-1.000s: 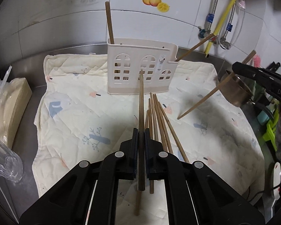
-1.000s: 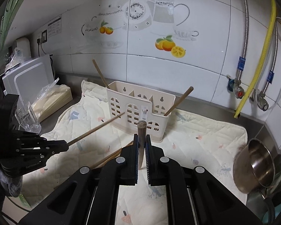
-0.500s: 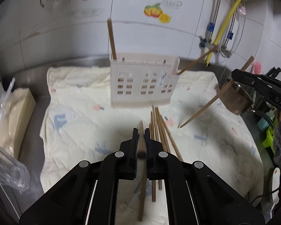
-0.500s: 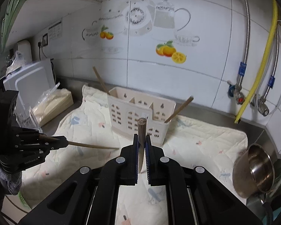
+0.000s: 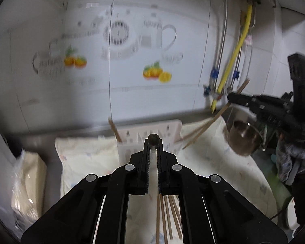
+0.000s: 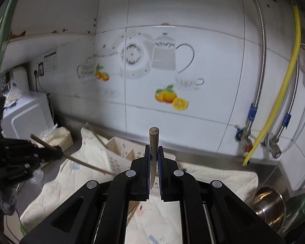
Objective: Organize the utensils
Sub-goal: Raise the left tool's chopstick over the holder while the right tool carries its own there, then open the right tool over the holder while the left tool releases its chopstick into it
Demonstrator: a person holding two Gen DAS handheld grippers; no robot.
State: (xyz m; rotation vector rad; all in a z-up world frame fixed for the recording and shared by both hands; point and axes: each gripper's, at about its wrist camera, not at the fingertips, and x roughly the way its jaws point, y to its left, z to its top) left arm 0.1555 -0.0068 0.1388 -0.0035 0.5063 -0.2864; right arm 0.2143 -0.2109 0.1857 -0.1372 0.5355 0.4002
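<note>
My left gripper is shut on a wooden chopstick, whose blunt end points at the camera. It hovers in front of the cream utensil holder, which has a chopstick standing in it. My right gripper is shut on another chopstick, held upright above the holder. Several loose chopsticks lie on the quilted cloth below the left gripper. The left gripper and its chopstick also show in the right wrist view. The right gripper shows in the left wrist view.
A steel pot sits at the cloth's right edge, also in the right wrist view. A yellow hose and steel hoses hang on the tiled wall. A bagged stack of paper lies left. A white appliance stands far left.
Both grippers have risen and tilted up, so the wall fills more of each view. The left chopstick has swung from lying along the cloth to pointing end-on. The holder now sits lower.
</note>
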